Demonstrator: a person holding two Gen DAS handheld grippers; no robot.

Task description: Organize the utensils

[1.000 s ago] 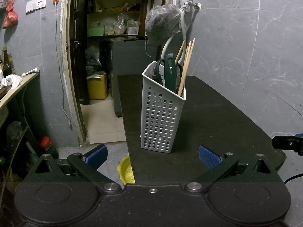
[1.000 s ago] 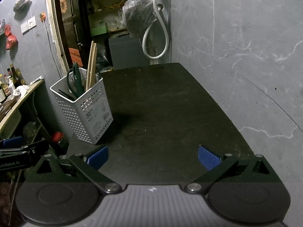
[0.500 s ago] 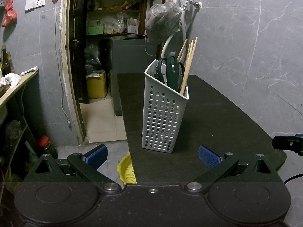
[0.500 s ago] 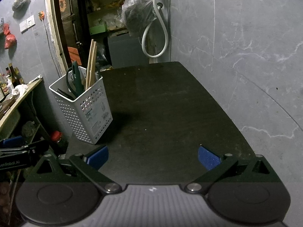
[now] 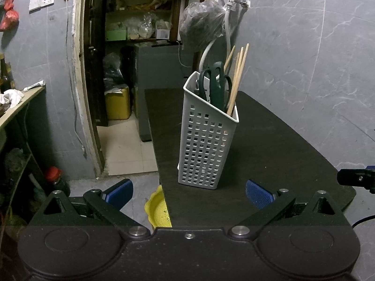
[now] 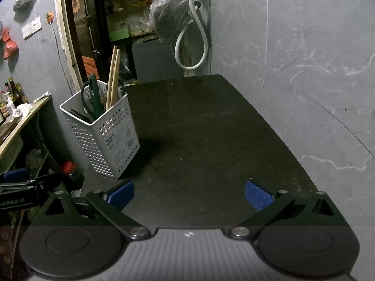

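A white perforated utensil basket (image 5: pixel 206 145) (image 6: pixel 105 138) stands upright near the left edge of the dark table (image 5: pixel 269 145) (image 6: pixel 199 126). Inside it are green-handled scissors (image 5: pixel 214 82) (image 6: pixel 92 93), several wooden chopsticks (image 5: pixel 238 79) (image 6: pixel 113 75) and dark utensils (image 6: pixel 78 114). My left gripper (image 5: pixel 189 193) is open and empty, just short of the basket. In its own view my right gripper (image 6: pixel 189 193) is open and empty over the table's near edge, to the right of the basket. The left wrist view shows a black part of the right gripper unit (image 5: pixel 356 179) at its right edge.
A yellow colander (image 5: pixel 158 210) sits on the floor below the table's near left corner. A red-capped bottle (image 5: pixel 55 180) (image 6: pixel 70 173) stands by a wooden shelf (image 5: pixel 21 103). A hose (image 6: pixel 191 44) and a dark bag (image 6: pixel 170 18) hang on the back wall beside a doorway (image 5: pixel 131 58).
The left wrist view has shifted slightly, so the basket sits a little further right. The right wrist view has crept forward a little. Both grippers stay open and empty.
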